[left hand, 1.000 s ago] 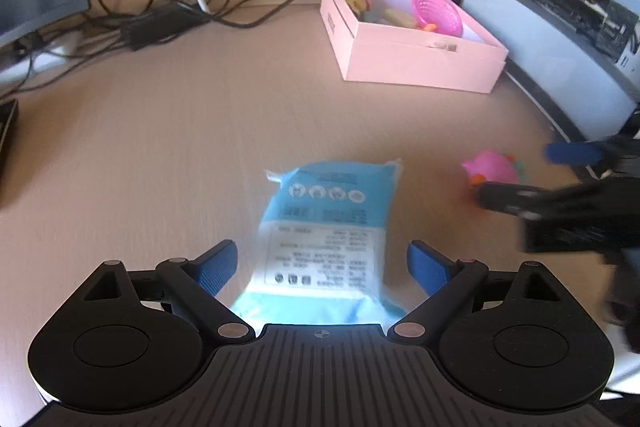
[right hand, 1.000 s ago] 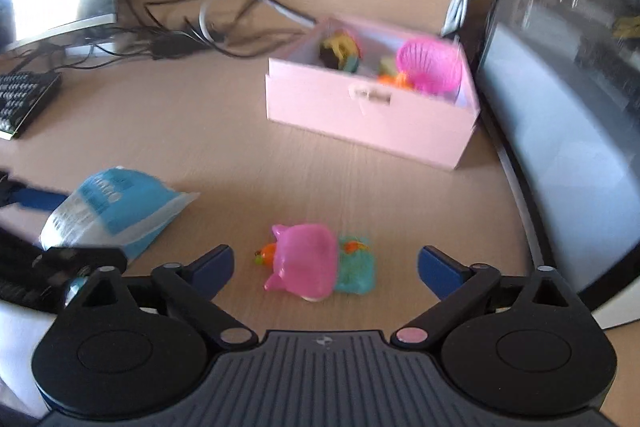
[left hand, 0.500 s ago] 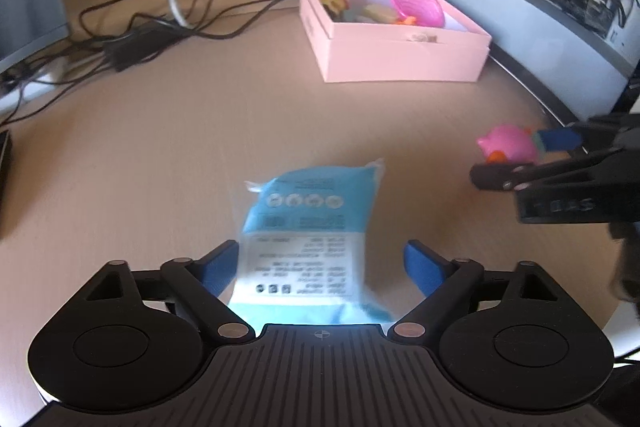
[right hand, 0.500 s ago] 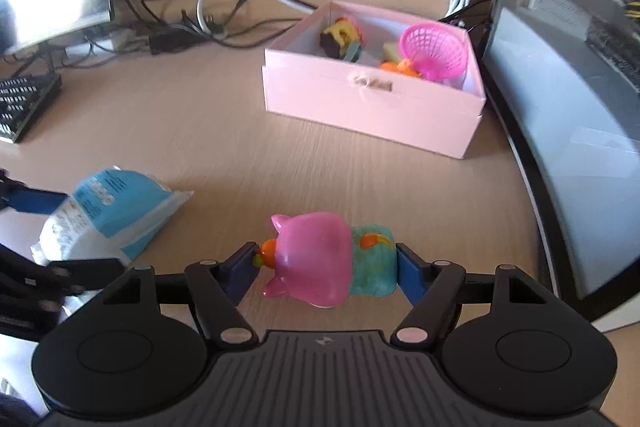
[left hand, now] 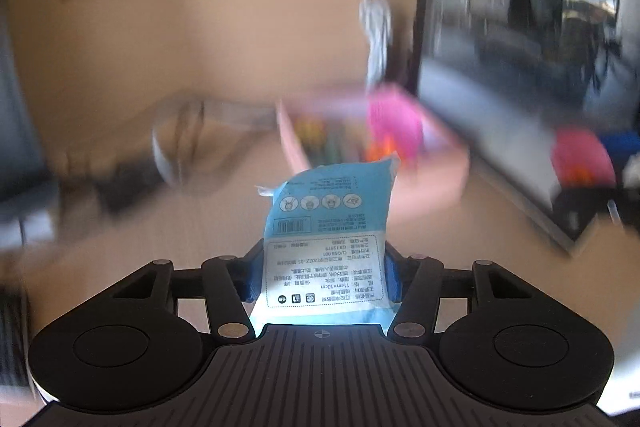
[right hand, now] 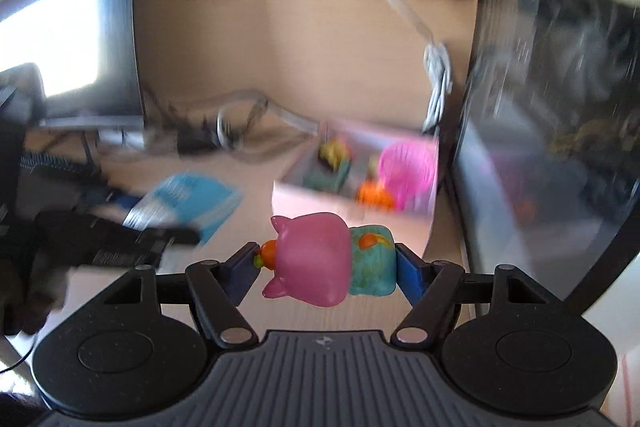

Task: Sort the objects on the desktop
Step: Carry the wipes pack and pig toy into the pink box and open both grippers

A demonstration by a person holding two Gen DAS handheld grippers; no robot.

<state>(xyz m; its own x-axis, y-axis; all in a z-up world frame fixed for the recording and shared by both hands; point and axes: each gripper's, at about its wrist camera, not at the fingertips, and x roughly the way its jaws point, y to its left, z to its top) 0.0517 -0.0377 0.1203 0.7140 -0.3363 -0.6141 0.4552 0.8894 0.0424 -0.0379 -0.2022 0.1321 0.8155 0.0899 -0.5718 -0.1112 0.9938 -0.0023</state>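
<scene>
My left gripper (left hand: 322,277) is shut on a blue and white wipes packet (left hand: 326,239) and holds it up off the desk. My right gripper (right hand: 326,263) is shut on a pink pig toy with a teal body (right hand: 320,259), also lifted. The open pink box (right hand: 352,195) holds a magenta basket (right hand: 408,173) and other small toys; it lies ahead of both grippers and shows blurred in the left wrist view (left hand: 424,175). The packet (right hand: 192,203) and left gripper show at the left of the right wrist view. The pig (left hand: 582,159) shows at the right of the left wrist view.
A computer case (right hand: 552,107) stands right of the box. A monitor (right hand: 68,39), a keyboard (right hand: 52,167) and tangled cables (right hand: 224,131) lie at the back left. A white cable (right hand: 436,75) hangs on the wall behind the box. Both views are blurred.
My left gripper has shut on the packet and lifted it. My right gripper, shut on the pig half a second ago, has lifted it. Both have tilted up and moved toward the pink box.
</scene>
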